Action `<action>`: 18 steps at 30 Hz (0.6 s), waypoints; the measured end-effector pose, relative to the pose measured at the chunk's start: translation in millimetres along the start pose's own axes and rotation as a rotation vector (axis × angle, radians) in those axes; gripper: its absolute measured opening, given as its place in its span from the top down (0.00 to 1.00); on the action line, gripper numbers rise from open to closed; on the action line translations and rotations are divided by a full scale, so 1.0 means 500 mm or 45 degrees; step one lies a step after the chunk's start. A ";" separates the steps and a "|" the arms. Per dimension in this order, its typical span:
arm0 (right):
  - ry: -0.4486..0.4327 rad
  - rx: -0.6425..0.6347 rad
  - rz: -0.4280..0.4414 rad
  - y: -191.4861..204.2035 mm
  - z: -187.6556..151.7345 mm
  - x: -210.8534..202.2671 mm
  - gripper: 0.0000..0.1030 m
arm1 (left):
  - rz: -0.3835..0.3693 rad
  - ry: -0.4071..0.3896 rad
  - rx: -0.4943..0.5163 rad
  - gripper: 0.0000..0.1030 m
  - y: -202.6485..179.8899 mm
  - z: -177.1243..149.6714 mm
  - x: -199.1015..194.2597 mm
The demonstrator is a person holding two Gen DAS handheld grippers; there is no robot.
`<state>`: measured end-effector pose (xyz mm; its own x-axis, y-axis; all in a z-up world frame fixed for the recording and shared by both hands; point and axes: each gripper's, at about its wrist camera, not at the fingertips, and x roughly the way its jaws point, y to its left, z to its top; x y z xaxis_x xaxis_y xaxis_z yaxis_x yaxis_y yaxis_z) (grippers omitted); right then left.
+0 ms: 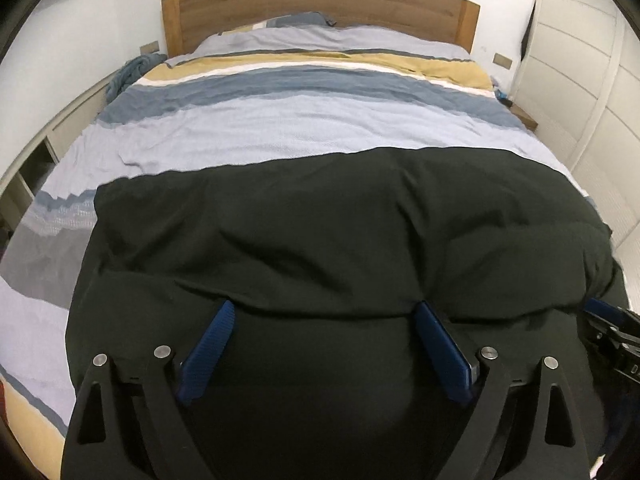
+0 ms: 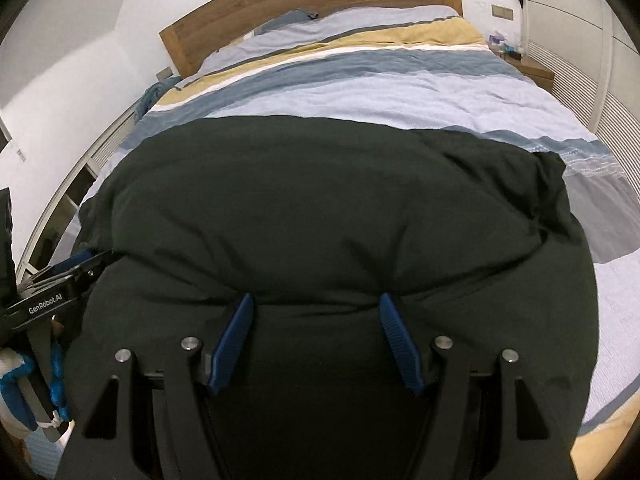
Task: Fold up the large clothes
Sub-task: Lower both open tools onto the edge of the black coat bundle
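A large black garment (image 1: 320,220) lies spread over the near half of the bed; it also fills the right wrist view (image 2: 320,200). A raised fold of it runs across in front of both grippers. My left gripper (image 1: 324,306) points down at the cloth, its blue fingers (image 1: 212,348) wide apart, tips tucked under the fold. My right gripper (image 2: 316,296) sits the same way to the right, its blue fingers (image 2: 234,340) apart with their tips hidden by the fold. Cloth lies between each pair of pads, but neither pair pinches it.
The bed has a striped blue, grey and yellow cover (image 1: 280,128) and a wooden headboard (image 1: 320,0). A wooden nightstand (image 2: 536,72) and white cupboard doors (image 1: 592,80) stand on the right. Open shelves (image 1: 36,160) and a blue cloth bundle (image 1: 132,68) are on the left.
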<state>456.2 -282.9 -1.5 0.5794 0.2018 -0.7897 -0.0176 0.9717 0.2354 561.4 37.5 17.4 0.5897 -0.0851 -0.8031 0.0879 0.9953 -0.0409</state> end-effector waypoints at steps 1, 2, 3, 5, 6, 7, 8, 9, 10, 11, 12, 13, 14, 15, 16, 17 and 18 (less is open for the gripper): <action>0.001 0.000 -0.002 0.001 0.003 0.005 0.37 | 0.005 0.001 0.004 0.11 -0.002 0.003 0.007; 0.003 -0.001 -0.006 0.000 0.005 0.012 0.37 | 0.010 0.004 0.007 0.10 -0.005 0.005 0.011; 0.007 -0.003 -0.009 0.001 0.006 0.019 0.37 | 0.020 0.007 0.011 0.10 -0.005 0.007 0.018; 0.013 -0.004 -0.010 -0.001 0.009 0.027 0.36 | 0.026 0.010 0.015 0.10 -0.009 0.010 0.023; 0.014 -0.005 -0.011 -0.001 0.011 0.030 0.36 | 0.031 0.014 0.017 0.09 -0.011 0.011 0.026; 0.017 -0.007 -0.013 -0.002 0.013 0.035 0.36 | 0.035 0.016 0.018 0.09 -0.012 0.011 0.029; 0.019 -0.006 -0.013 -0.003 0.014 0.039 0.36 | 0.039 0.017 0.019 0.09 -0.014 0.009 0.030; 0.021 -0.003 -0.013 -0.005 0.016 0.043 0.36 | 0.043 0.017 0.022 0.08 -0.017 0.010 0.033; 0.023 -0.002 -0.014 -0.008 0.020 0.047 0.35 | 0.047 0.017 0.023 0.08 -0.018 0.009 0.033; 0.025 -0.001 -0.015 -0.009 0.021 0.051 0.35 | 0.050 0.019 0.025 0.08 -0.019 0.010 0.035; 0.027 0.000 -0.016 -0.010 0.023 0.054 0.35 | 0.053 0.022 0.026 0.08 -0.019 0.010 0.038; 0.028 0.000 -0.018 -0.009 0.024 0.057 0.35 | 0.054 0.023 0.026 0.07 -0.019 0.011 0.041; 0.029 0.000 -0.019 -0.009 0.025 0.059 0.35 | 0.055 0.025 0.025 0.07 -0.019 0.011 0.043; 0.029 0.001 -0.019 -0.009 0.027 0.061 0.35 | 0.055 0.026 0.024 0.07 -0.019 0.011 0.045; 0.030 0.001 -0.020 -0.010 0.028 0.064 0.34 | 0.056 0.027 0.024 0.07 -0.019 0.012 0.047; 0.030 0.001 -0.020 -0.011 0.030 0.066 0.34 | 0.056 0.028 0.023 0.06 -0.019 0.011 0.049; 0.030 0.001 -0.020 -0.011 0.030 0.067 0.34 | 0.057 0.029 0.022 0.06 -0.020 0.012 0.051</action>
<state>488.0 -283.6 -20.8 0.5601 0.1895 -0.8065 -0.0082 0.9747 0.2233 580.2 25.1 1.0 0.5751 -0.0389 -0.8171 0.0759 0.9971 0.0059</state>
